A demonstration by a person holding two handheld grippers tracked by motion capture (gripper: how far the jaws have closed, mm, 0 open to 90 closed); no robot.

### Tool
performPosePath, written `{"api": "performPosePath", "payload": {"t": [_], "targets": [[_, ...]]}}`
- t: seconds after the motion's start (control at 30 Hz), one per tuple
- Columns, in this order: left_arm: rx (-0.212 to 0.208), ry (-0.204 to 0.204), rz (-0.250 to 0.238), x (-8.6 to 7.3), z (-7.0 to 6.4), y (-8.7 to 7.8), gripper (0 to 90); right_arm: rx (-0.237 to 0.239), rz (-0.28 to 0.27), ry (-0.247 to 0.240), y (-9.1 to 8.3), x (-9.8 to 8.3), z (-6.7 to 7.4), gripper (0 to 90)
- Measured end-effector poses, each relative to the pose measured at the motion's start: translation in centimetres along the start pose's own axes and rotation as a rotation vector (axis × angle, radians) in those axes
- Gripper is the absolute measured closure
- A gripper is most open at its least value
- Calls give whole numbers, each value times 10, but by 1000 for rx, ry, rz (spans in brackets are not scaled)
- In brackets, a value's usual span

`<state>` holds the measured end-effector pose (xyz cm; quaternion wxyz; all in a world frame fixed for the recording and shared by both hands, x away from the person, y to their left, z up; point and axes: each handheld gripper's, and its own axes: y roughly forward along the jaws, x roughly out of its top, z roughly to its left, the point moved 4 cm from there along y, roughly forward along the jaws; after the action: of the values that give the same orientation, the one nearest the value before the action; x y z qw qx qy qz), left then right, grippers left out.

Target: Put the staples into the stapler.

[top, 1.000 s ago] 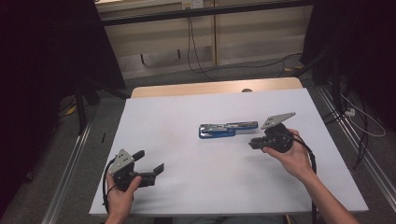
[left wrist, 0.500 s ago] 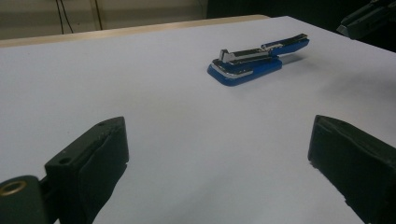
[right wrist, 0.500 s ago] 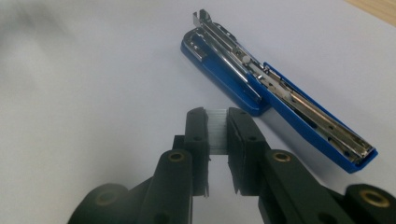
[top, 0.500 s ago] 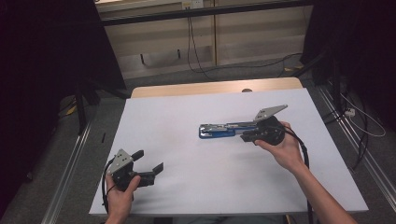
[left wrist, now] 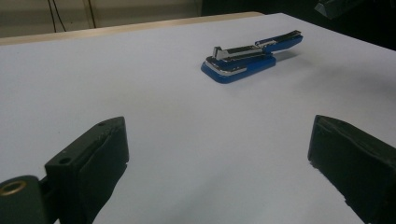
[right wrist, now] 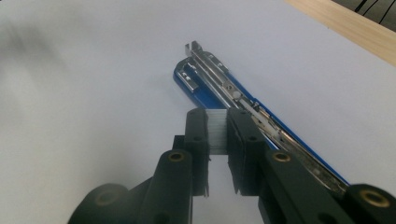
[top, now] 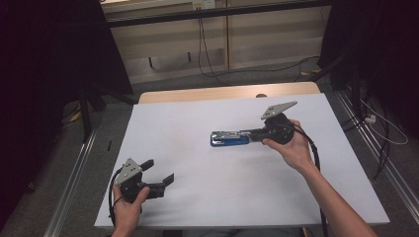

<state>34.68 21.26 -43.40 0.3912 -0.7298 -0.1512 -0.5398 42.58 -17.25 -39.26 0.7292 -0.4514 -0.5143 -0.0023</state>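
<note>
At the near left edge of the white desk [top: 197, 197], the left tongs [top: 160, 172] rest in the person's hand with jaws spread wide and nothing between them, well apart from the blue stapler [top: 230, 138]. Farther out, the stapler lies open at mid-desk. The right tongs [right wrist: 217, 135] sit just over its rear end, jaws nearly pressed together around a small whitish block [right wrist: 216, 132] of staples.
</note>
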Motion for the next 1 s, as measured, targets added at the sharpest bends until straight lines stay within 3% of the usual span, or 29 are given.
{"api": "performPosePath", "payload": {"t": [0.3, 0.57, 1.0], "targets": [[1, -5, -17, 1, 0, -1, 52, -2, 3, 9, 11, 12, -3, 791], [-16, 8, 5, 0, -4, 2, 52, -25, -23, 31, 18, 20, -7, 791], [-13, 5, 6, -1, -3, 3, 52, -32, -21, 14, 30, 30, -9, 791]]}}
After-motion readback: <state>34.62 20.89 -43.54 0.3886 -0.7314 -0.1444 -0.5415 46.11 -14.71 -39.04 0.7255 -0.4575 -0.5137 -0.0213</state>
